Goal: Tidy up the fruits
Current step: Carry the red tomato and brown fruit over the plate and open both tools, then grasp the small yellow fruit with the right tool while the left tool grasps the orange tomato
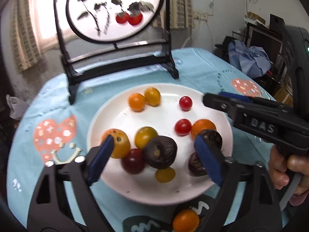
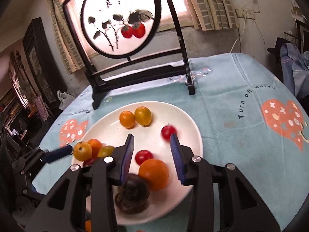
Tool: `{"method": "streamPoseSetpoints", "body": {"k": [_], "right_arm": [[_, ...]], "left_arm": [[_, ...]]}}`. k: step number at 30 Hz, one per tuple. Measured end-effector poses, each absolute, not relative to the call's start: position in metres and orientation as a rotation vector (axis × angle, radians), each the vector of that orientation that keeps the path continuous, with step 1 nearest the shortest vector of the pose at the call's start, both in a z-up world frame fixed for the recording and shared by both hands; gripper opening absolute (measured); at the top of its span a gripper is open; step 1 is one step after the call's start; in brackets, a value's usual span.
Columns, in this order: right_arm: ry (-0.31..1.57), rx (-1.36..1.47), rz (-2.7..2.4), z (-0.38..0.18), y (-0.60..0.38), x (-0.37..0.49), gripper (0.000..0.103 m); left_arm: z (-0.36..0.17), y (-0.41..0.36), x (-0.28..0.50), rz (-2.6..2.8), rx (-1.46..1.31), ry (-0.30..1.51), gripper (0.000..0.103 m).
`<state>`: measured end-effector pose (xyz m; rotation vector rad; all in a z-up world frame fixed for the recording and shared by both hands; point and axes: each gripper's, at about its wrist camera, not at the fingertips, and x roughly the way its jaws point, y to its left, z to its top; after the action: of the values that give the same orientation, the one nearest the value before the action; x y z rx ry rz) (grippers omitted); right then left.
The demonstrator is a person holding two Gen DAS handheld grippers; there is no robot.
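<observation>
From the left wrist, the left gripper [image 1: 152, 150] hangs over a white plate [image 1: 135, 189] on the worktop [image 1: 202, 71], its blue fingers [image 1: 102, 154] spread wide and gripping nothing; dark purple fruit [image 1: 160, 152] and a yellow tomato [image 1: 144, 137] lie between them. Small orange, yellow and red tomatoes are scattered over the plate, and one orange tomato [image 1: 185, 220] lies off it on the blue cloth, close to the camera. A black-framed round screen [image 1: 115, 9] stands behind the plate, and the right gripper [image 1: 210, 98] reaches in from the right, held by a hand [image 1: 280, 166]. From the right wrist, the right gripper's fingers [image 2: 175, 154] stand partly apart over the same plate, empty, with a red tomato [image 2: 143, 156] and an orange fruit [image 2: 154, 174] below the gap. The left gripper's blue tip touches a yellow fruit [image 2: 82, 150] at the plate's left rim.
</observation>
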<state>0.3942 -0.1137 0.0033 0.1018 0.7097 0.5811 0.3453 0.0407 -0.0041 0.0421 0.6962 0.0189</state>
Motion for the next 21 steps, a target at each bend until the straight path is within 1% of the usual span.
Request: {"method": "streamPoseSetpoints", "body": {"k": [2,4,6,8,14,16,21], "right_arm": [[0.693,0.082,0.6,0.01,-0.118,0.373,0.048],[0.682,0.057,0.619,0.013,-0.12,0.351,0.051],[0.69,0.036,0.642,0.011,-0.12,0.329,0.053],[0.704,0.035,0.667,0.005,-0.119,0.312,0.058],[0.77,-0.062,0.729,-0.028,-0.104,0.27,0.06],[0.787,-0.133,0.747,-0.034,-0.094,0.262,0.06],[0.776,-0.278,0.747,-0.045,-0.077,0.251,0.06]], "left_arm": [[0.007,0.044,0.325,0.025,0.031,0.671,0.092],[0.014,0.049,0.307,0.039,0.008,0.664,0.1],[0.016,0.055,0.285,0.074,-0.018,0.666,0.101],[0.011,0.063,0.264,0.093,-0.051,0.671,0.101],[-0.028,0.091,0.226,0.178,-0.156,0.699,0.101],[-0.031,0.098,0.226,0.226,-0.166,0.733,0.101],[-0.025,0.102,0.216,0.322,-0.145,0.677,0.101]]}}
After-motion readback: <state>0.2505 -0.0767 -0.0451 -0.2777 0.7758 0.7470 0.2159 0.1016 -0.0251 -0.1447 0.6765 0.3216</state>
